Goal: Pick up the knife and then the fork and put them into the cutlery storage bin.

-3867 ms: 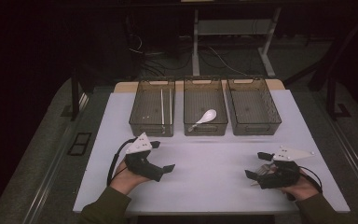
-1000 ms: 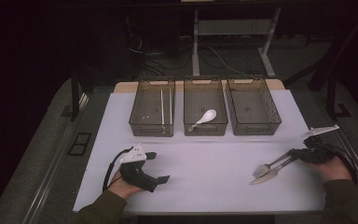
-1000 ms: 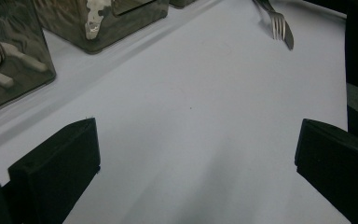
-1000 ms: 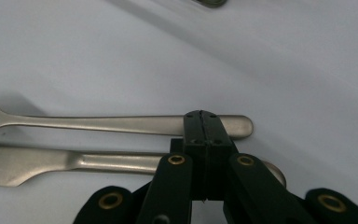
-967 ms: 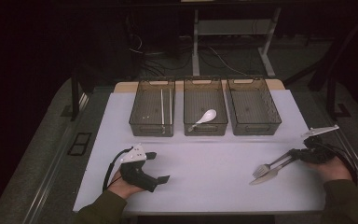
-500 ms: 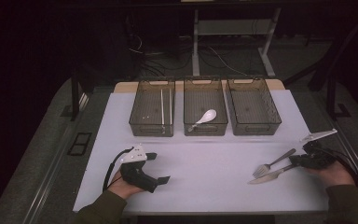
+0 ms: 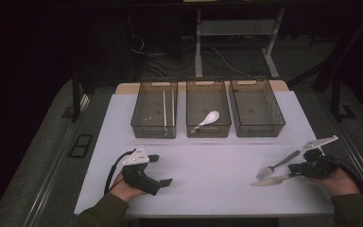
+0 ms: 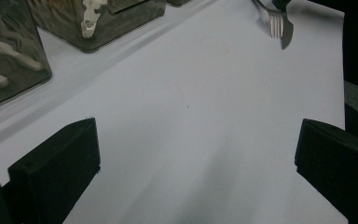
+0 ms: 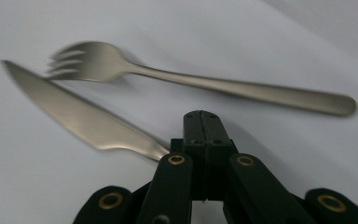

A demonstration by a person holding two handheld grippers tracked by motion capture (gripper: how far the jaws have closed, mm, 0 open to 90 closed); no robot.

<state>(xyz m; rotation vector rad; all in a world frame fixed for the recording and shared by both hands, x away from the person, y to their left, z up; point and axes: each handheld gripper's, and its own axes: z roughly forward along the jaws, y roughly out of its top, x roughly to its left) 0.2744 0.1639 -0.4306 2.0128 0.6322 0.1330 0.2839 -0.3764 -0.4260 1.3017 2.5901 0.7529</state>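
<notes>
A metal fork point(image 7: 274, 168) and a metal knife point(image 7: 269, 180) lie side by side on the white table top point(image 7: 208, 184) at the front right, tips pointing left. My right gripper point(image 7: 297, 171) sits just right of them in a person's hand. In the right gripper view its jaws point(image 9: 202, 122) are pressed together with nothing between the tips. The fork point(image 9: 191, 79) lies beyond them, and the knife point(image 9: 79, 116) runs in under the gripper's left side. My left gripper point(image 7: 161, 170) rests at the front left with its jaws wide apart point(image 8: 196, 172) over bare table.
Three clear bins stand in a row at the back. The left bin point(image 7: 153, 131) holds thin white sticks, the middle bin point(image 7: 208, 132) a white spoon point(image 7: 209, 118), and the right bin point(image 7: 260, 131) looks empty. The table's right edge is close to my right hand.
My right hand has drawn a little to the right, and the knife now shows apart from the fork. The left hand has stayed put.
</notes>
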